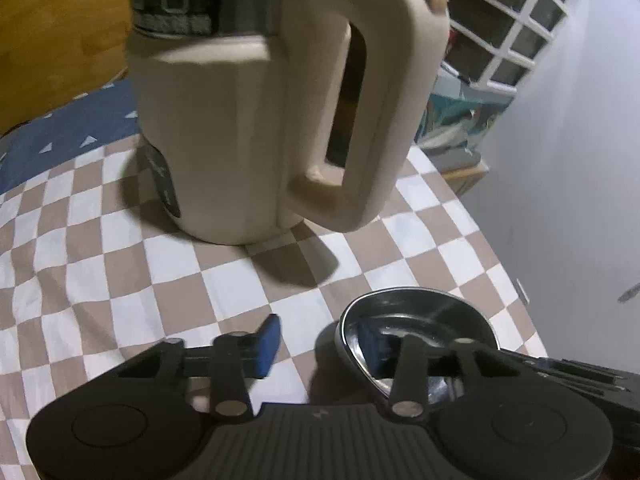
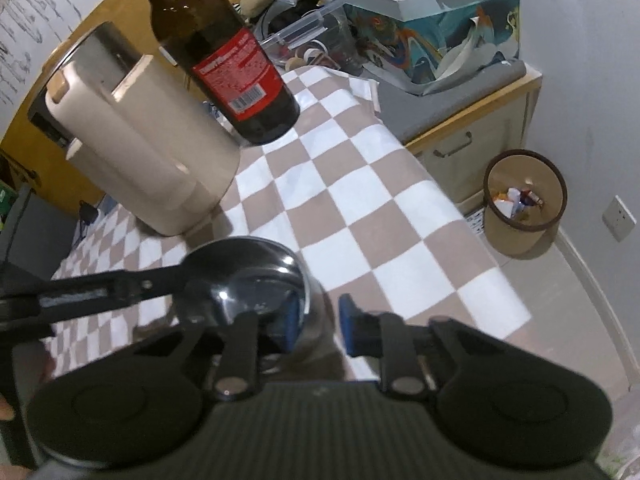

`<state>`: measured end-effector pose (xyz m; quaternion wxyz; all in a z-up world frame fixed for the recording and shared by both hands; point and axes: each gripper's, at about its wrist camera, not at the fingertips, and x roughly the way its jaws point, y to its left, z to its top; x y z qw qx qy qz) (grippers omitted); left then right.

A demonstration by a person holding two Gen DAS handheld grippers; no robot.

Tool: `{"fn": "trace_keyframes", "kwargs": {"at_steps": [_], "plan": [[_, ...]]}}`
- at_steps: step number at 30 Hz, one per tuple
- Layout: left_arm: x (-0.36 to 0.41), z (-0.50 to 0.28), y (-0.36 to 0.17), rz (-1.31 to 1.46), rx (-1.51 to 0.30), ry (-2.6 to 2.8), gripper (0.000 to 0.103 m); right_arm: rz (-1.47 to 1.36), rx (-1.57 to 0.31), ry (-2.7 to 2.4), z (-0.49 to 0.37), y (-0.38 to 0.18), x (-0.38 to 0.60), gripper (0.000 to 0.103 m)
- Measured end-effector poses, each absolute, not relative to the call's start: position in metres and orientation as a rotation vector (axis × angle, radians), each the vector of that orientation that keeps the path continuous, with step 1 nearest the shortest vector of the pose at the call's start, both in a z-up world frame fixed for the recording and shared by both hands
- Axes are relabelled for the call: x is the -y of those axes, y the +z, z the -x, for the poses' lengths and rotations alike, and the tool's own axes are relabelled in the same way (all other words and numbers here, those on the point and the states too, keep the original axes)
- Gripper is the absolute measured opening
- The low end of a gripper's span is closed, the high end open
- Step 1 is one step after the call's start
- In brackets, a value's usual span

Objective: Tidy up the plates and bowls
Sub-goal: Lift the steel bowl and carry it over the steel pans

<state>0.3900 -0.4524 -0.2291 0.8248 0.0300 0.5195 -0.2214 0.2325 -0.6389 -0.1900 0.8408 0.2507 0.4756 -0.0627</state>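
The left gripper (image 1: 318, 344) straddles the near rim of a steel bowl (image 1: 416, 320) on the checked cloth (image 1: 120, 248), pads not visibly pressing. A cream kettle (image 1: 240, 128) stands behind. The right gripper (image 2: 320, 326) pinches the bowl's right rim; a brown bottle (image 2: 224, 56) stands beyond.

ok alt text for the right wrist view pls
The right gripper straddles the rim of a steel bowl on a checked tablecloth, one finger inside. The left gripper reaches the bowl's far rim; behind stand a cream jug and brown bottle.
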Motion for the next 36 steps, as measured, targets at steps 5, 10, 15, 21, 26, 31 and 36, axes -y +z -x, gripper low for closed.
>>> {"fn": "trace_keyframes", "kwargs": {"at_steps": [5,10,15,21,26,31,36], "plan": [[0.457,-0.395,-0.233,-0.067,-1.135,-0.531,0.009,-0.533,-0.998,-0.15,-0.233,-0.187,0.632,0.013],[0.454,-0.391,-0.23,-0.064,-1.144,-0.552,0.007,-0.542,-0.999,-0.153,-0.231,-0.184,0.631,0.012],[0.443,-0.38,-0.22,-0.058,-1.129,-0.557,0.006,-0.539,-1.005,-0.137,-0.223,-0.181,0.626,0.01],[0.428,-0.359,-0.208,-0.037,-1.107,-0.553,0.006,-0.534,-1.026,-0.128,-0.209,-0.178,0.613,0.008],[0.409,-0.337,-0.198,-0.011,-1.092,-0.546,0.006,-0.53,-1.022,-0.116,-0.195,-0.169,0.603,0.008],[0.382,-0.315,-0.186,0.04,-1.07,-0.536,0.006,-0.51,-1.014,-0.088,-0.181,-0.156,0.589,0.007],[0.351,-0.293,-0.176,0.075,-1.043,-0.521,0.006,-0.49,-0.996,-0.041,-0.17,-0.146,0.572,0.008]]}}
